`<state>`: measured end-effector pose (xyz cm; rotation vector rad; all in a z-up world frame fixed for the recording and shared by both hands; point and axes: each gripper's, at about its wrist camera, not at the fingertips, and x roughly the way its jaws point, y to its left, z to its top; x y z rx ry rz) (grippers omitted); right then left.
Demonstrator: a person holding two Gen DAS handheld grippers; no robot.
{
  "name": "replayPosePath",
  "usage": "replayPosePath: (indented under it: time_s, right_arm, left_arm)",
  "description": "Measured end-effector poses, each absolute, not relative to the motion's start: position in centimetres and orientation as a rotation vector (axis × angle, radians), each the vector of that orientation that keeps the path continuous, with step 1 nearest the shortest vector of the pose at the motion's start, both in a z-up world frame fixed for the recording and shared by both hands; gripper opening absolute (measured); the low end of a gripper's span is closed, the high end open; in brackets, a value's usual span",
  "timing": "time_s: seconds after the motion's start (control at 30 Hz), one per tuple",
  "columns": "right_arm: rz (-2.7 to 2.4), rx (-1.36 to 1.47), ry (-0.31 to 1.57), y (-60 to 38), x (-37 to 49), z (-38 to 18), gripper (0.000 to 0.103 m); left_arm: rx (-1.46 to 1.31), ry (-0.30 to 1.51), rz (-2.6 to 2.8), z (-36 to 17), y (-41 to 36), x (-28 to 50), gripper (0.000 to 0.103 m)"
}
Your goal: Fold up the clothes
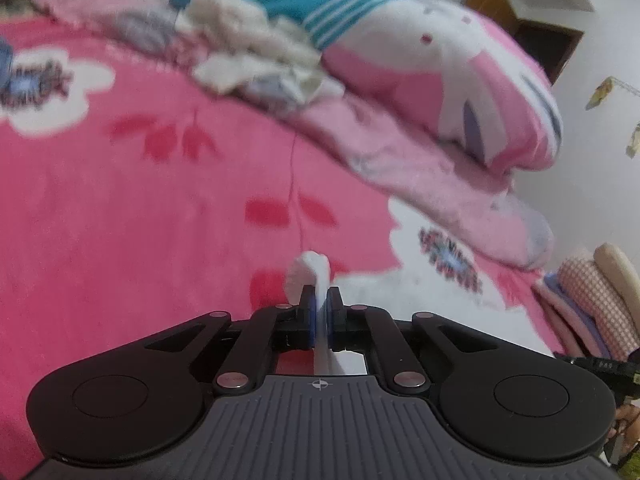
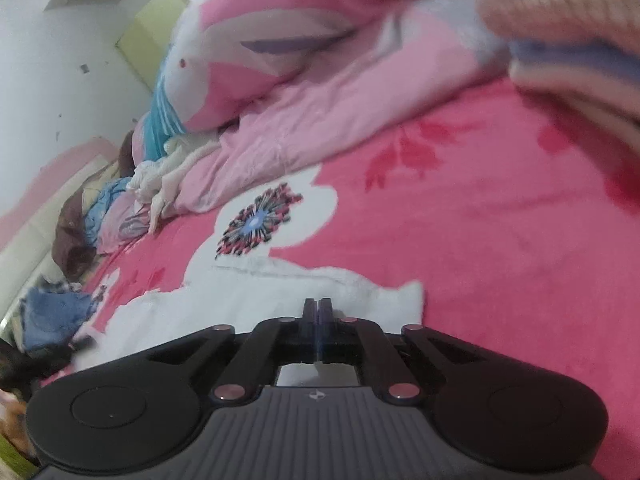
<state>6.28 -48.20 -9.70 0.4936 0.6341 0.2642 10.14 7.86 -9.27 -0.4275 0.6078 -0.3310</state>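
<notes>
A white fleecy garment [image 2: 248, 300] lies spread on the pink flowered blanket [image 2: 480, 220], right under my right gripper [image 2: 318, 304]. That gripper's jaws are pressed together low over the cloth; I cannot tell whether any fabric is pinched between them. In the left wrist view, my left gripper [image 1: 320, 300] is shut on an edge of the same white garment [image 1: 310, 272]. A tuft of it sticks up above the blue pads [image 1: 309, 320], and a strip hangs down behind them.
A rumpled pink and white quilt [image 1: 440, 80] and crumpled clothes [image 1: 248, 40] lie along the far side of the bed. A stack of folded items [image 1: 592, 296] sits at the right edge. Blue clothing [image 2: 52, 312] lies at the left. Wall and wooden cabinet [image 1: 532, 32] are beyond.
</notes>
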Motion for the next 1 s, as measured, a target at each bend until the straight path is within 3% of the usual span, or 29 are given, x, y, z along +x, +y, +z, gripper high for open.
replayPosePath:
  time_s: [0.17, 0.37, 0.43, 0.53, 0.57, 0.6, 0.67, 0.83, 0.93, 1.0]
  right_arm:
    - [0.217, 0.488, 0.553, -48.9, 6.2, -9.8, 0.0]
    - [0.128, 0.555, 0.594, -50.3, 7.3, -11.6, 0.002]
    - [0.139, 0.614, 0.615, -51.1, 7.1, -11.7, 0.005]
    - [0.147, 0.674, 0.619, -51.7, 6.2, -11.4, 0.041]
    - [0.149, 0.668, 0.621, -51.6, 6.1, -11.2, 0.049]
    - [0.15, 0.661, 0.624, -51.6, 5.9, -11.0, 0.05]
    - [0.142, 0.624, 0.66, -51.2, 6.5, -10.8, 0.05]
    - [0.134, 0.541, 0.709, -49.8, 8.4, -10.8, 0.048]
    - [0.149, 0.487, 0.733, -49.0, 9.1, -10.9, 0.029]
    - [0.161, 0.462, 0.742, -48.8, 9.1, -10.8, 0.002]
  left_arm:
    - [-0.394, 0.608, -0.312, -9.5, 8.0, 10.6, 0.003]
    - [-0.4, 0.667, -0.263, -11.1, 8.5, 10.7, 0.006]
    - [-0.395, 0.693, -0.251, -11.2, 8.7, 10.6, 0.013]
    - [-0.353, 0.671, -0.215, -10.5, 8.9, 9.6, 0.037]
    - [-0.321, 0.635, -0.187, -9.9, 8.8, 8.8, 0.049]
    - [-0.28, 0.591, -0.173, -9.4, 8.5, 8.0, 0.059]
    - [-0.195, 0.502, -0.158, -8.3, 7.7, 6.4, 0.069]
    - [-0.058, 0.5, -0.416, -6.9, 4.0, 3.2, 0.07]
    - [0.019, 0.588, -0.617, -7.8, 1.1, 2.0, 0.069]
    - [0.114, 0.613, -0.666, -8.7, -0.6, 1.2, 0.069]
